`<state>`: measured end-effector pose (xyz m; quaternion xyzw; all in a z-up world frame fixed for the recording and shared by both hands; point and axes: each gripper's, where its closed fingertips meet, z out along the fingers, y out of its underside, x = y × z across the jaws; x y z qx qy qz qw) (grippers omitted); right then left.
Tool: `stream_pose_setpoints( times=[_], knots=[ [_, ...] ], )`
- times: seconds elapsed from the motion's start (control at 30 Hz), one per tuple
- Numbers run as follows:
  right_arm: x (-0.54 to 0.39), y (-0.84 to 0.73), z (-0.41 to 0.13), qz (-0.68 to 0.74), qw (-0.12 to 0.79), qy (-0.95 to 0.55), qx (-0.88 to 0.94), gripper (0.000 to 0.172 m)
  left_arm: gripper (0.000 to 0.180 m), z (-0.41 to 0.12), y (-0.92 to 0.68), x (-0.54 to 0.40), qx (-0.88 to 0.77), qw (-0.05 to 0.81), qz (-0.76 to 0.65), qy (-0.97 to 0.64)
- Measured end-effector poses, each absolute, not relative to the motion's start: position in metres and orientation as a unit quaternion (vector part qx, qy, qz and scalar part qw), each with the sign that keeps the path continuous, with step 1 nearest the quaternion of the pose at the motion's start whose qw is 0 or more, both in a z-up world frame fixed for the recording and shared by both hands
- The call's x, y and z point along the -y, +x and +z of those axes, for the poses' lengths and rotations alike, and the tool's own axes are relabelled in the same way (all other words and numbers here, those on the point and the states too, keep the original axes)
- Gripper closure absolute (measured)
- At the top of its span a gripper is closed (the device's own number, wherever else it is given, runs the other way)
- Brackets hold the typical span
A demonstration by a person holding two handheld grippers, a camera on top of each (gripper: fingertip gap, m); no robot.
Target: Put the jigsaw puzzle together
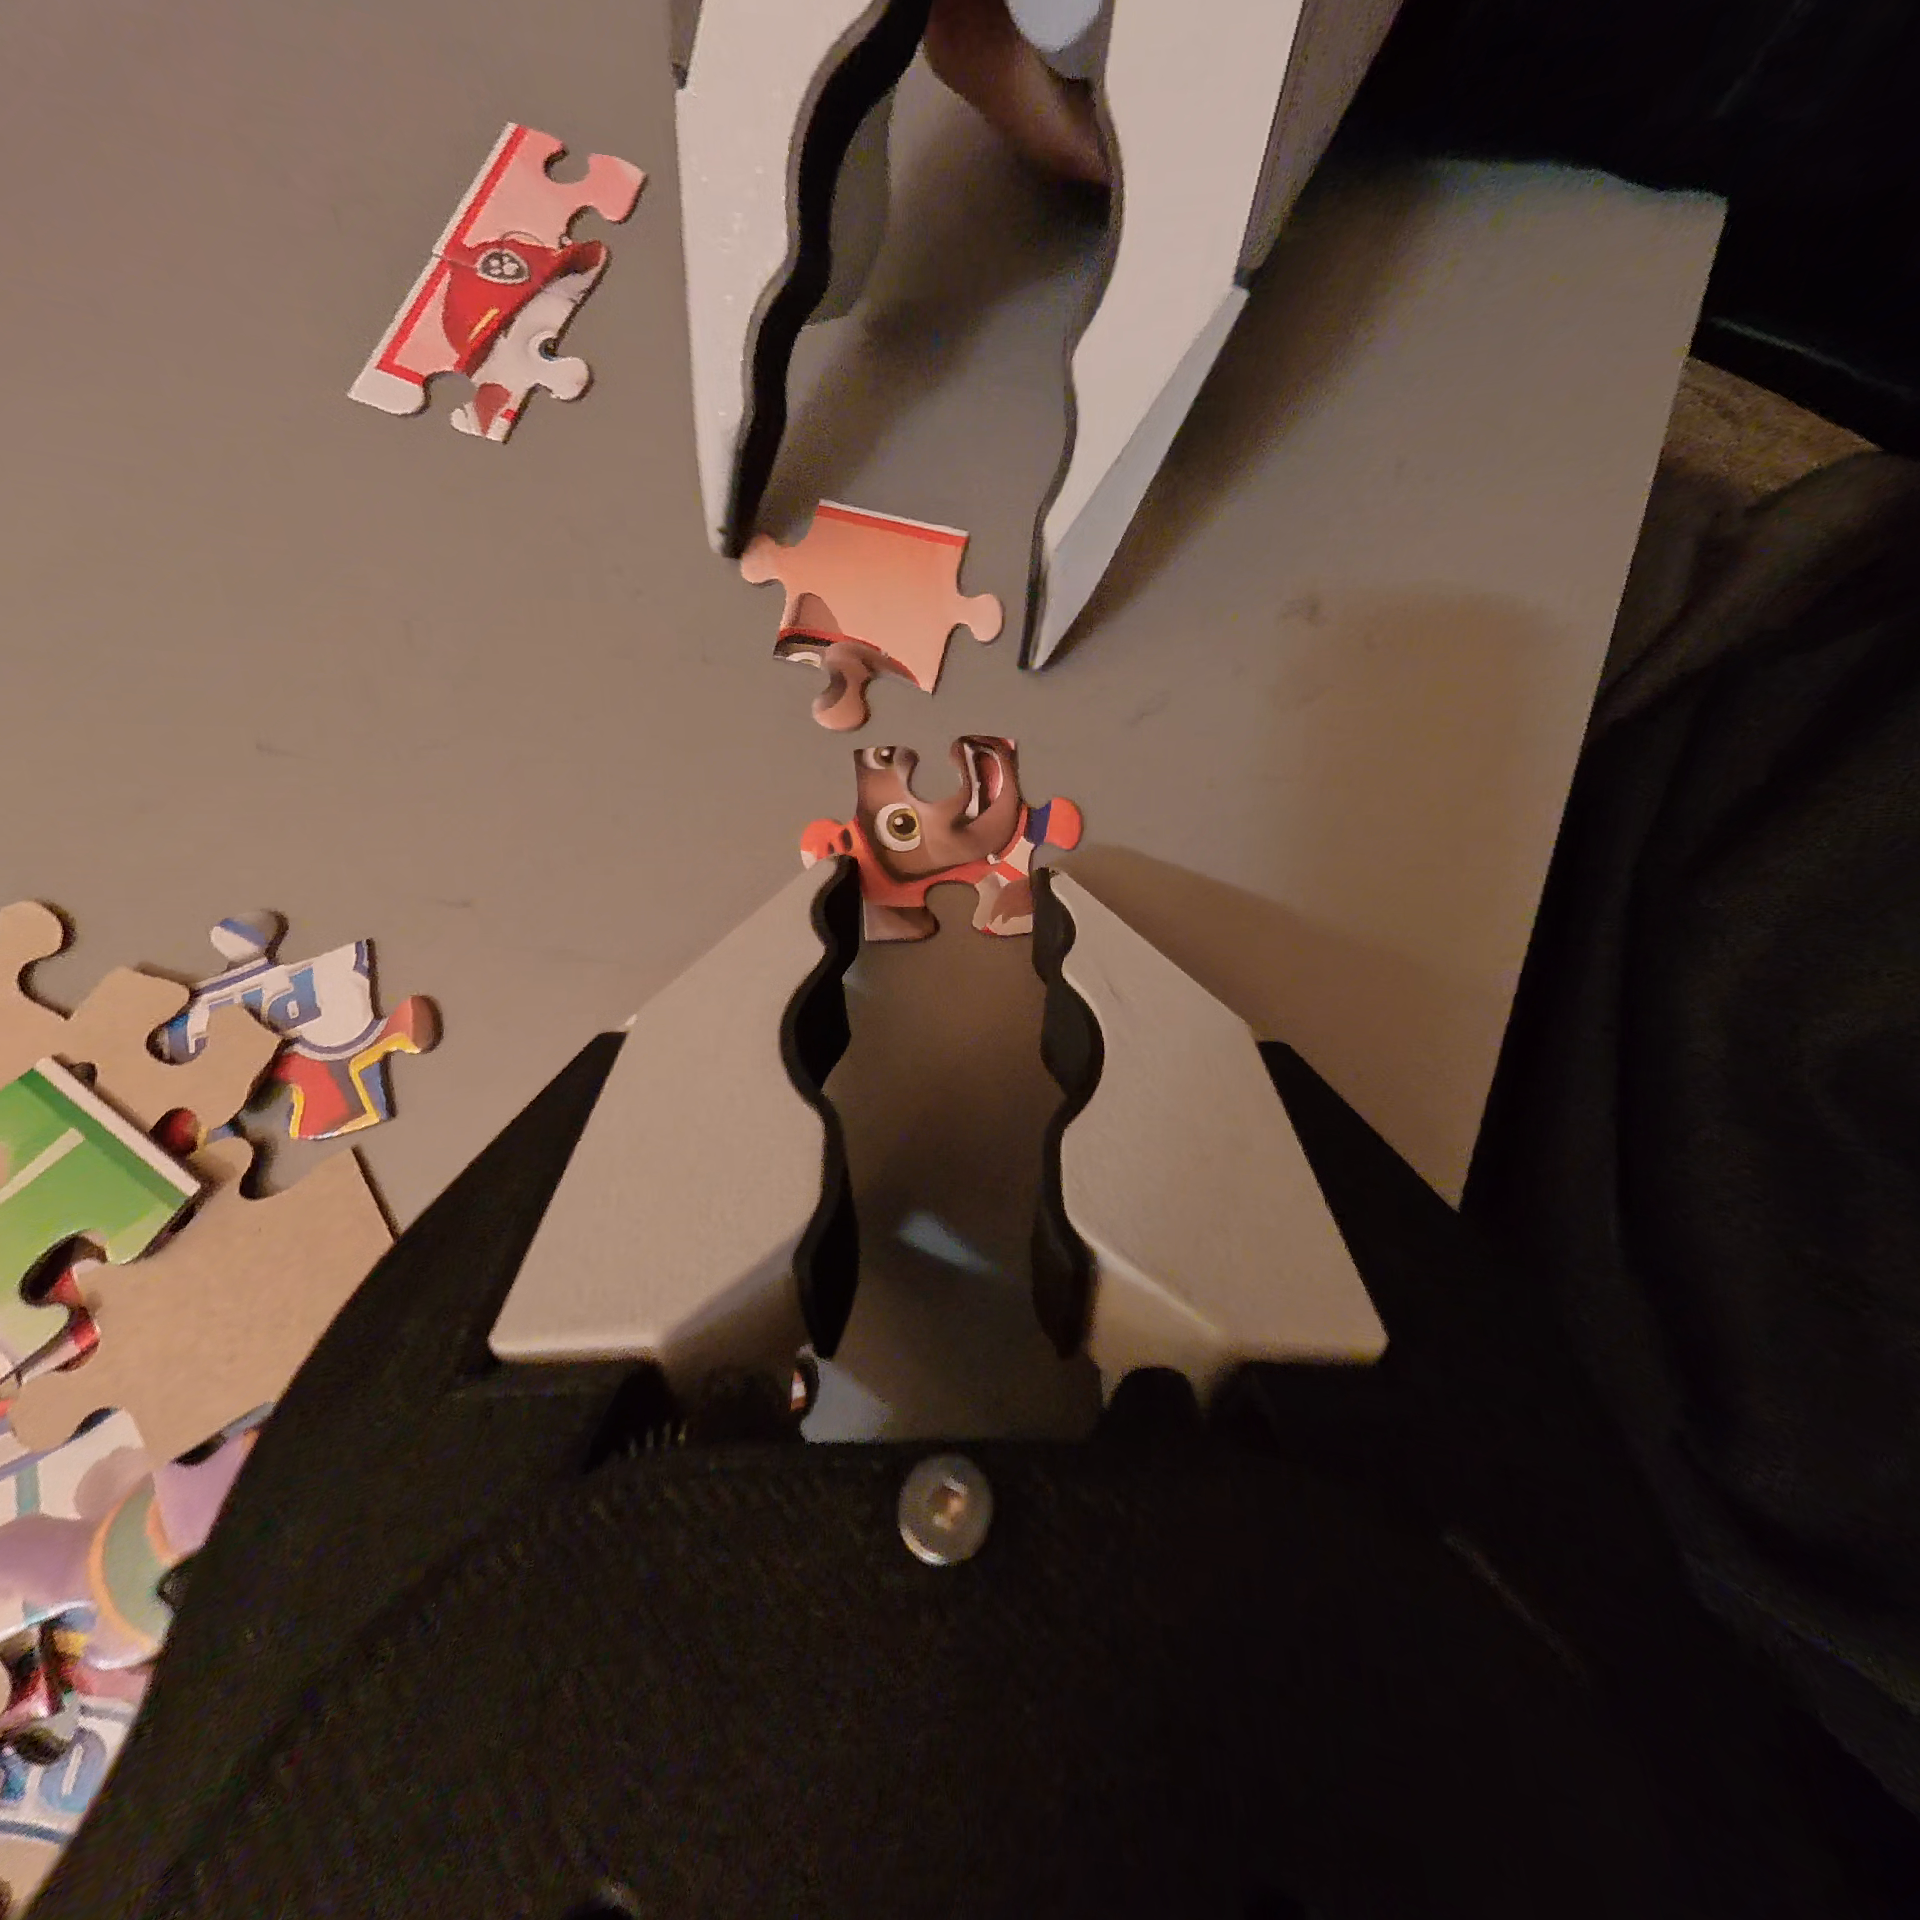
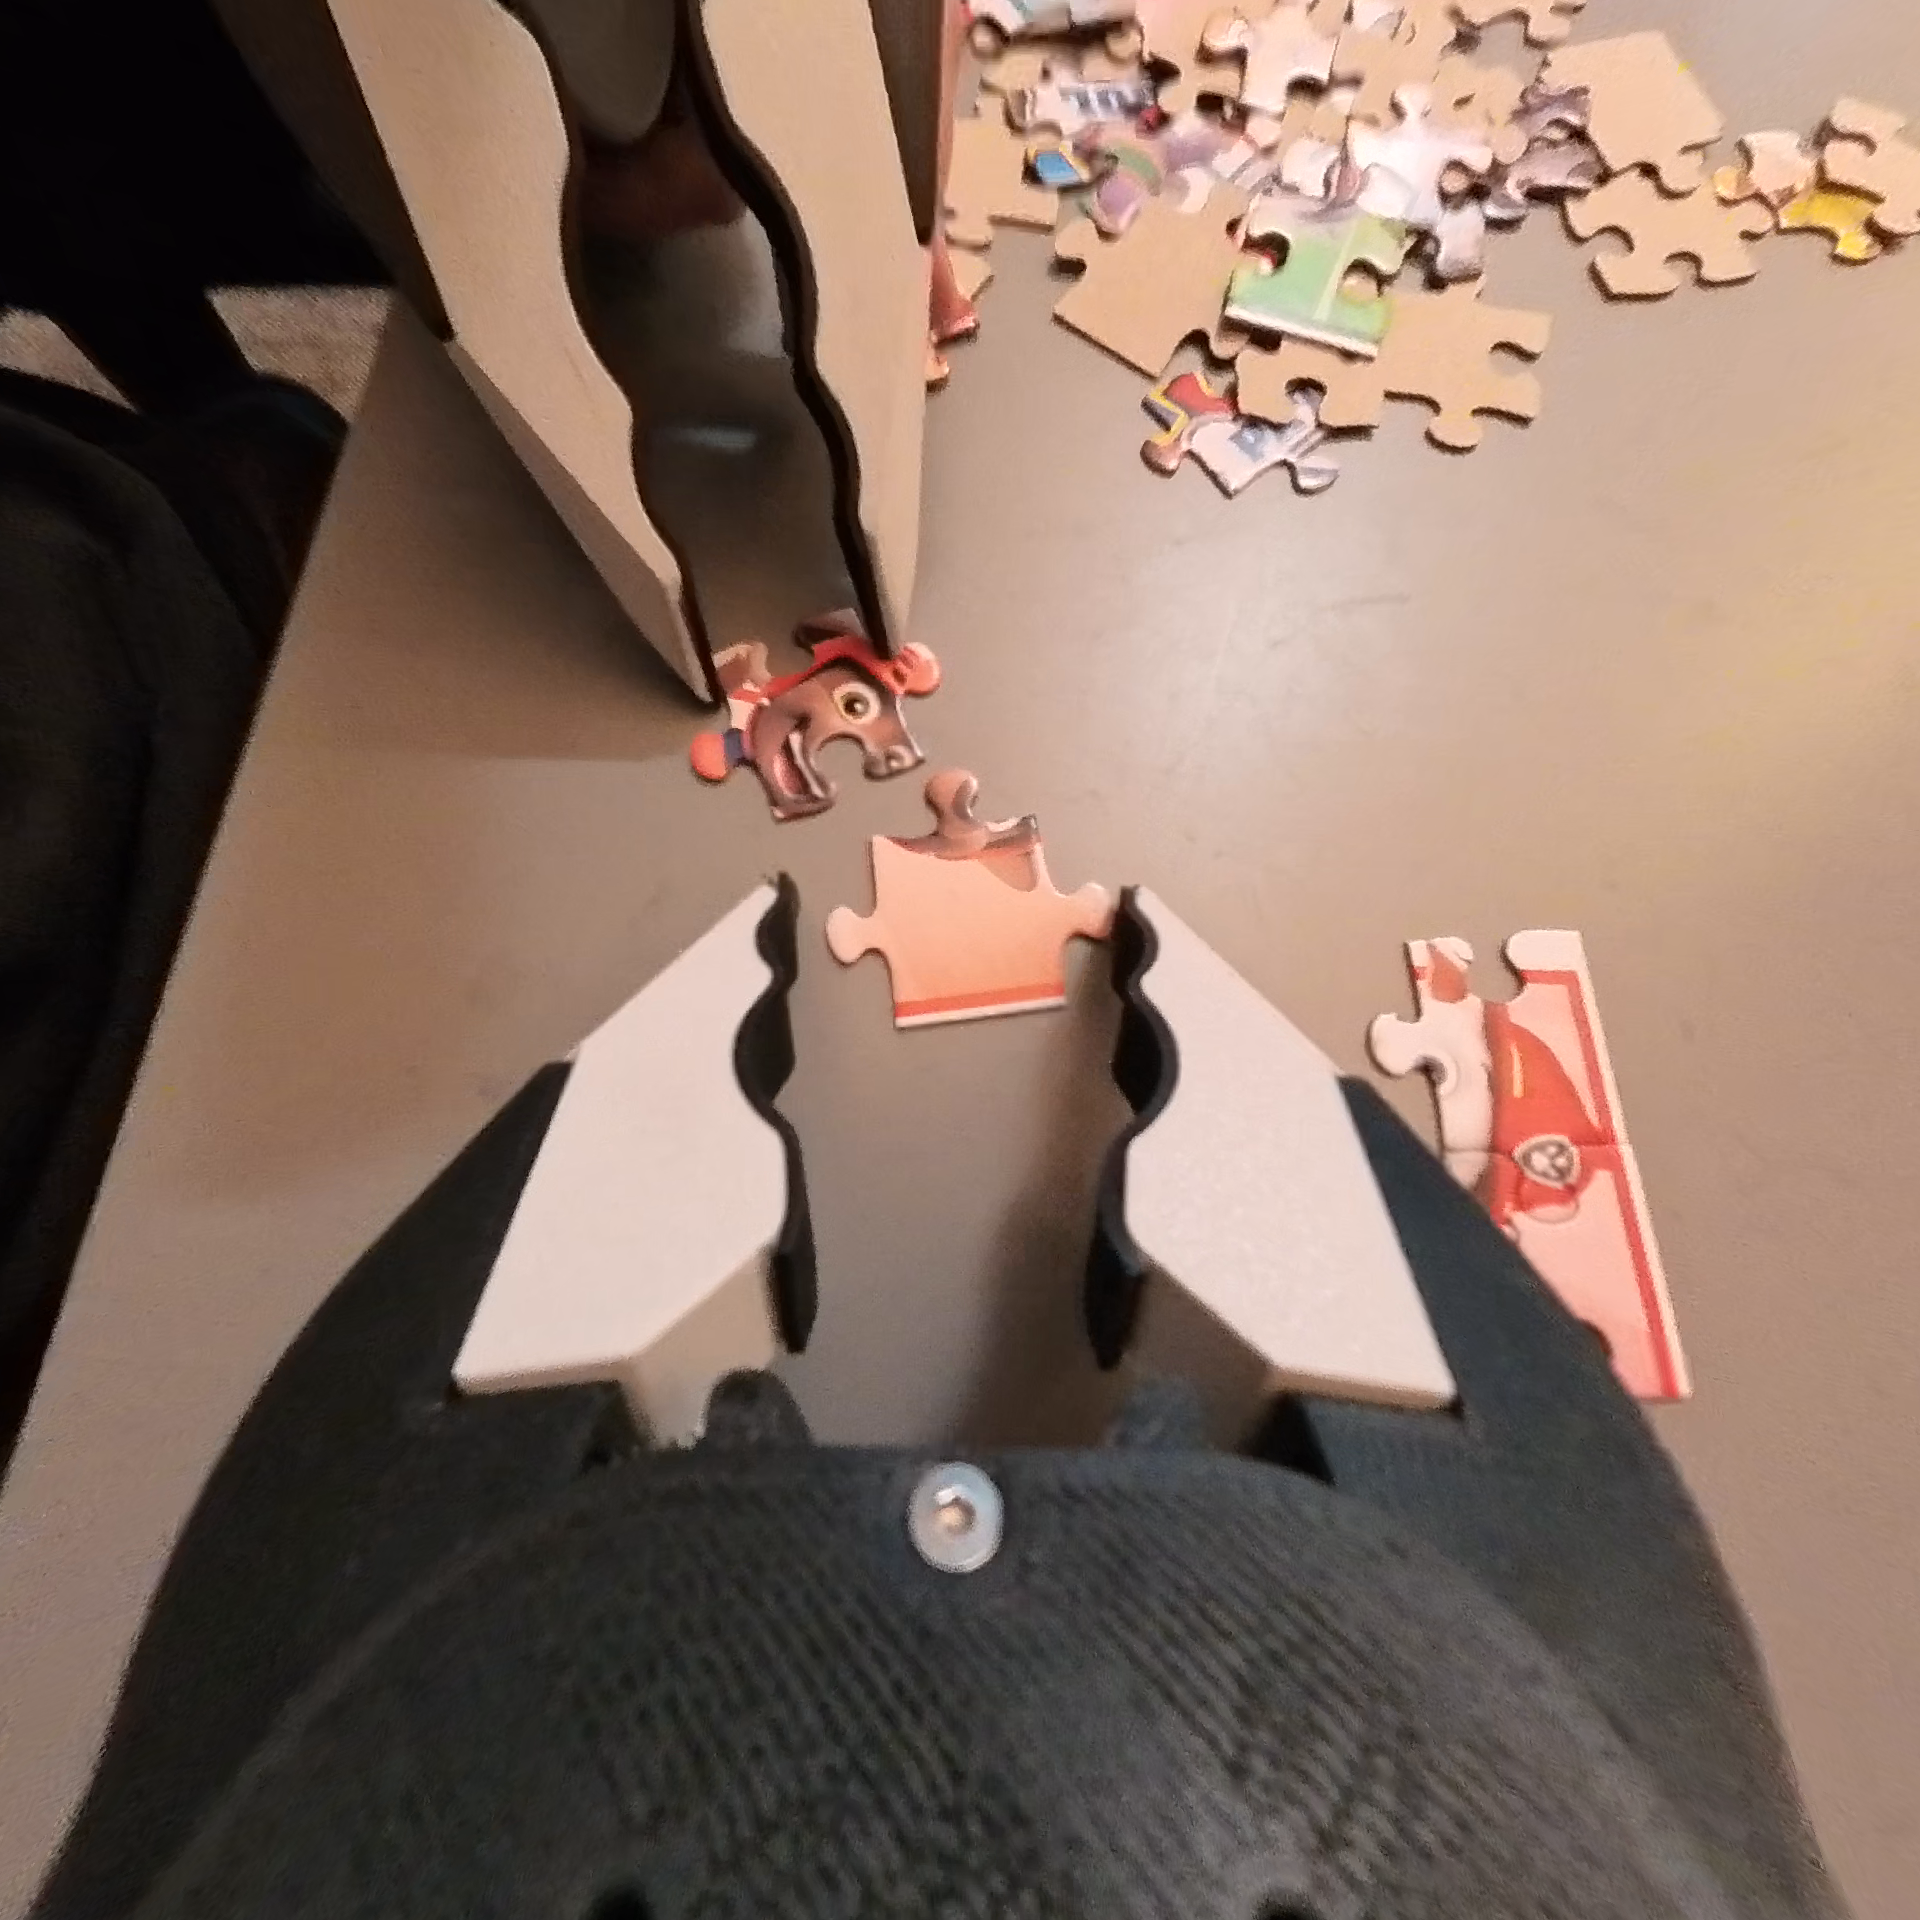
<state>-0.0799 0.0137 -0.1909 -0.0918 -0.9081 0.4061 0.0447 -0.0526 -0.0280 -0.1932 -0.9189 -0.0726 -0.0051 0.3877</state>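
My left gripper (image 1: 940, 883) is shut on a puzzle piece with a brown dog's face (image 1: 925, 831), which lies flat on the grey table (image 1: 416, 675); both pads touch its sides. The right wrist view shows the same piece (image 2: 821, 717) under the left gripper's tips (image 2: 800, 665). My right gripper (image 2: 951, 899) is open around a pink puzzle piece (image 2: 977, 935) that lies flat. Its right pad touches the piece's tab and its left pad stands apart. In the left wrist view the pink piece (image 1: 883, 592) lies just beyond the dog piece, knob facing the dog piece's notch.
Two joined red and pink pieces (image 1: 488, 291) lie to the left, also seen in the right wrist view (image 2: 1538, 1143). A pile of loose pieces, several face down, lies nearby (image 1: 156, 1195) (image 2: 1351, 208). The table's edge (image 1: 1558, 727) runs close beside both grippers. Some 6 cm of space lies between my two pairs of fingers.
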Motion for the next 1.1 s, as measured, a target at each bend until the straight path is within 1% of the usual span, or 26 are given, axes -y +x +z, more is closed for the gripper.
stream_pose_setpoints(
  times=[0.07, 0.17, 0.27, 0.3, 0.63, 1.1],
  knots=[
    [-0.015, -0.081, -0.191, 0.403, 0.046, -0.095, 0.909, 0.106, 0.149, -0.193, -0.052, 0.027, 0.064, 0.388, -0.008, -0.92],
    [-0.017, -0.081, -0.191, 0.407, 0.043, -0.093, 0.908, 0.104, 0.149, -0.193, -0.051, 0.026, 0.055, 0.388, -0.013, -0.92],
    [-0.017, -0.08, -0.191, 0.409, 0.041, -0.088, 0.908, 0.11, 0.15, -0.193, -0.051, 0.024, 0.049, 0.388, -0.017, -0.92],
    [-0.017, -0.08, -0.191, 0.409, 0.04, -0.086, 0.908, 0.118, 0.15, -0.193, -0.051, 0.024, 0.048, 0.388, -0.019, -0.92],
    [-0.019, -0.079, -0.189, 0.409, 0.043, -0.086, 0.907, 0.119, 0.15, -0.193, -0.051, 0.023, 0.05, 0.389, -0.025, -0.92],
    [-0.027, -0.08, -0.167, 0.451, 0.04, -0.101, 0.886, 0.119, 0.151, -0.193, -0.052, 0.023, 0.05, 0.388, -0.022, -0.92]
  ],
)
